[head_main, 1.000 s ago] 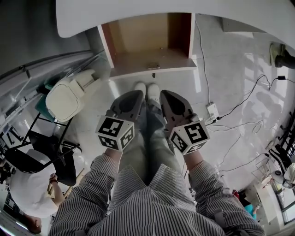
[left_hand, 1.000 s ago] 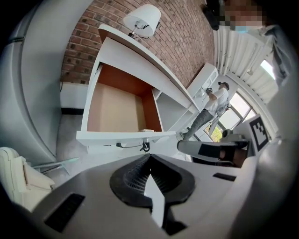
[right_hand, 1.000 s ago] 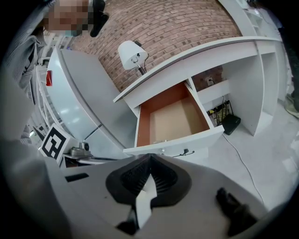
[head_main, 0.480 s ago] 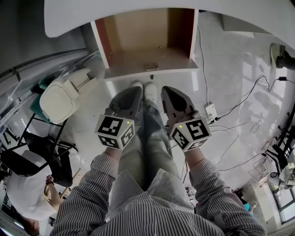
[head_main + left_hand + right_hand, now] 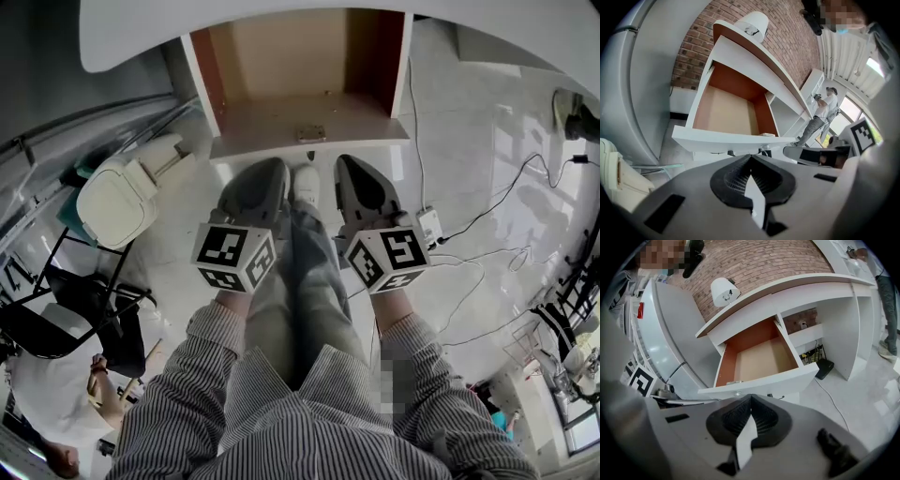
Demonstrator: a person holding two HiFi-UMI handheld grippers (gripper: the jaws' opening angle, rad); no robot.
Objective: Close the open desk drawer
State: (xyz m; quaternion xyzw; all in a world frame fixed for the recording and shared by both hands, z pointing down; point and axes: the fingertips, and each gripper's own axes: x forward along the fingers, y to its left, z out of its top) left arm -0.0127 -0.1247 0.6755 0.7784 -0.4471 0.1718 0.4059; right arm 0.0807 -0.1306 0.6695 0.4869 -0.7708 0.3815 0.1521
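The desk drawer point(image 5: 300, 84) stands pulled out under the white desk top, its wooden inside bare. Its white front panel point(image 5: 309, 147) faces me, with a small metal lock point(image 5: 311, 133) at its middle. Both grippers hover side by side just short of that panel, above my legs. My left gripper point(image 5: 270, 171) is shut with nothing in it, and my right gripper point(image 5: 349, 165) is shut and empty too. In the left gripper view the drawer front point(image 5: 731, 139) lies just beyond the closed tips point(image 5: 750, 157). The right gripper view shows the drawer point(image 5: 761, 359) beyond its closed tips point(image 5: 751, 397).
A white lidded bin point(image 5: 117, 199) and a black chair frame point(image 5: 84, 305) stand at the left. A person point(image 5: 47, 394) sits at the lower left. A power strip point(image 5: 431, 225) and cables point(image 5: 487, 234) lie on the floor at the right. A white lamp point(image 5: 723, 290) sits on the desk.
Both grippers have moved a little forward toward the drawer front, which now sits closer in the head view. Their jaws stay shut.
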